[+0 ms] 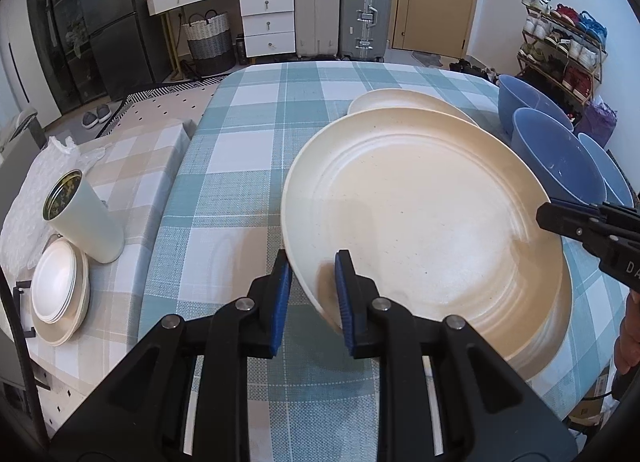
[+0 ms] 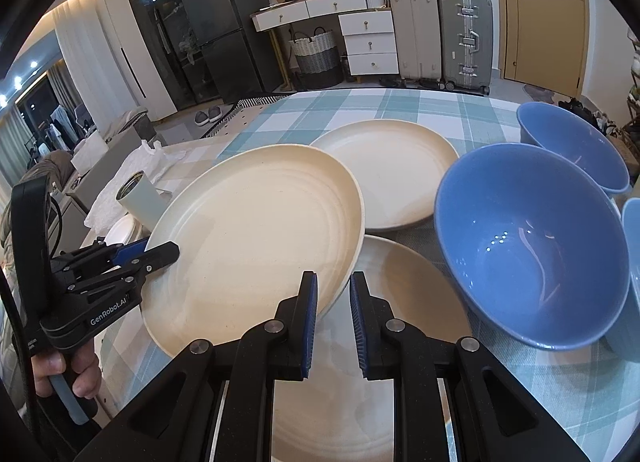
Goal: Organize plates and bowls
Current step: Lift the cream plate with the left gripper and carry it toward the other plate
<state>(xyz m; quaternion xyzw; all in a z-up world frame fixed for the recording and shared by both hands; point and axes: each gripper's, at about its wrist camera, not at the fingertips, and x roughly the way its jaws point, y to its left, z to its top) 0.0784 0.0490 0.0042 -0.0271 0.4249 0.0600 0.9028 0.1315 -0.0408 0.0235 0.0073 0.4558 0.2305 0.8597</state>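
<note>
Two close, downward-angled wrist views from opposite sides, sharing the cream plate (image 1: 420,222).

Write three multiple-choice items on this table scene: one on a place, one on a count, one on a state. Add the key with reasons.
1. Where is the white canister?
A. Inside a bowl
B. On the blue checked cloth
C. On the beige checked surface, beside the stack of white plates

2. How many blue bowls are in view?
A. Three
B. One
C. Five

3. What state is the lifted cream plate in?
A. Lying flat on the cloth
B. Tilted, its rim clamped in the left gripper
C. Broken in two

Key:
1 C: the canister rises right behind the white stack on the beige checks.
2 A: three blue rims line the right side in both views.
3 B: blue pads sit on either side of the rim, and the plate slants above another cream plate.
</note>
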